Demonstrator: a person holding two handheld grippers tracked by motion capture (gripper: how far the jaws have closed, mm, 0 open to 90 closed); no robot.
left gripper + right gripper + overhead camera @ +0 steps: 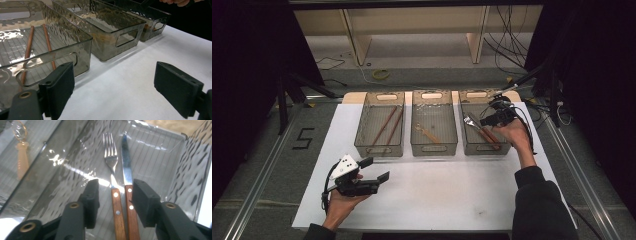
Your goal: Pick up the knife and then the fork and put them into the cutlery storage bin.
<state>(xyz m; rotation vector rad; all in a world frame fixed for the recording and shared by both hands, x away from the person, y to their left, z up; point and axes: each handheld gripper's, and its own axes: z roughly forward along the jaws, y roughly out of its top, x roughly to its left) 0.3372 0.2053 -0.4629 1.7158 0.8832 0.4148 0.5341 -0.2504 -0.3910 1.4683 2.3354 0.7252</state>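
Above the rightmost smoky clear plastic bin (484, 145), the right gripper (115, 195) hangs with its black jaws parted, straddling two wooden handles without gripping either. Between the jaws lie a steel fork with a riveted brown wooden handle (113, 180) and, just beside it, a steel table knife with a matching handle (127, 180), side by side on the bin's ribbed floor, tines and blade pointing away. That straddle looks like the set-up for a pick or the end of a drop; I cannot tell which. The bin's rippled walls throw bright glints. Next door, the middle bin (434, 145) holds a pale wooden-handled utensil with a gold wire loop (21, 157), and the left bin (379, 147) holds a pair of slim reddish-brown wooden chopsticks (388, 124), so each bin seems to keep one kind. Well apart, the left gripper (374, 170) rests low over the white tabletop (437, 195), jaws wide and empty, apparently waiting.
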